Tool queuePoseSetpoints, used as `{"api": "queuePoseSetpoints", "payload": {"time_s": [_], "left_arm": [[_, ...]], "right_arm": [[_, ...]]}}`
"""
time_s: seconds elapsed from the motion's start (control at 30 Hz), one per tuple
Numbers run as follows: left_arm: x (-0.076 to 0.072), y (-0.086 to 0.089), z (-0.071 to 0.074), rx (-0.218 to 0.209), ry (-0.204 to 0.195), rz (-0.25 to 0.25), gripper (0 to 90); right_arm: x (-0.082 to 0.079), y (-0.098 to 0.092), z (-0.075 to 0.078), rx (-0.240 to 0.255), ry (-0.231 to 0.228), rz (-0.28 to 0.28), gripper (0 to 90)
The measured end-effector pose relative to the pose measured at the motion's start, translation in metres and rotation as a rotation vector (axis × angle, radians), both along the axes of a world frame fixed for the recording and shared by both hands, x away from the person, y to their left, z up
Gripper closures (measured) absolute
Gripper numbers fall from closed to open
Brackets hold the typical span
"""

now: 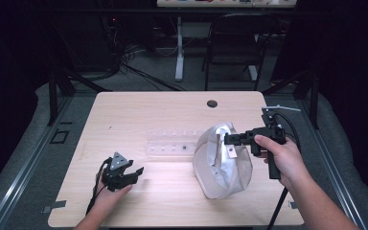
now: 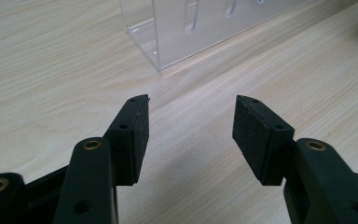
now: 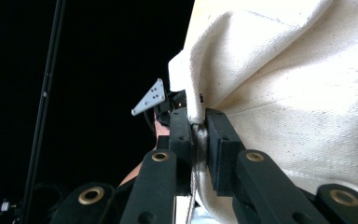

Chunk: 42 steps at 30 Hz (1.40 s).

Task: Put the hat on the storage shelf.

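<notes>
Right tongs (image 3: 199,140) pinch soft, light cloth bag (image 1: 223,163) at its edge; limp, best gripped by hem. Left tongs (image 2: 191,130) wide, empty.

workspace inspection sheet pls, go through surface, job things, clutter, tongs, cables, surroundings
Surface: pale wood-grain table with a dark round hole near its far edge.
Job's things: off-white cloth bag, lifted and bunched at centre right; clear acrylic rack lying left of it.
Clutter: nothing seen.
Grippers: left tongs open, held low over bare wood, pointed toward the rack; right tongs shut on a fold of the bag's edge.
Cables: black cable trails from the right tongs off the near edge; another runs beside the left hand.
Surroundings: dark room, black folding chair, white table leg, loose floor cables.
</notes>
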State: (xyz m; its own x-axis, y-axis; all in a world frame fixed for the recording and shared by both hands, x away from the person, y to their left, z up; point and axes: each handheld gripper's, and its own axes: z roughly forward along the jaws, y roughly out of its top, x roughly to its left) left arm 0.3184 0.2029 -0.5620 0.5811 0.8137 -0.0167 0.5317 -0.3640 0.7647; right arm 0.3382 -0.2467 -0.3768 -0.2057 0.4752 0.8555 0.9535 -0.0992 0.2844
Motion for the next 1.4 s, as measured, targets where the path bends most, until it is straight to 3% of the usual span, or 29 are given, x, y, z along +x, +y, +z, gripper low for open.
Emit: {"api": "queuePoseSetpoints", "payload": {"time_s": [0.37,0.57,0.8,1.4], "left_arm": [[-0.008,-0.015,0.005,-0.006,-0.023,-0.036,44.9],[-0.02,-0.041,0.013,-0.011,-0.061,-0.121,43.6],[-0.029,-0.06,0.017,-0.005,-0.08,-0.182,43.0],[-0.033,-0.096,0.046,-0.077,-0.154,-0.288,43.3]], "right_arm": [[0.004,0.001,0.007,0.054,-0.029,-0.031,82.1],[0.008,0.006,0.014,0.081,-0.044,-0.041,82.1],[0.013,0.011,0.026,0.096,-0.07,-0.049,82.1],[0.031,0.024,0.043,0.106,-0.109,-0.082,82.1]]}}
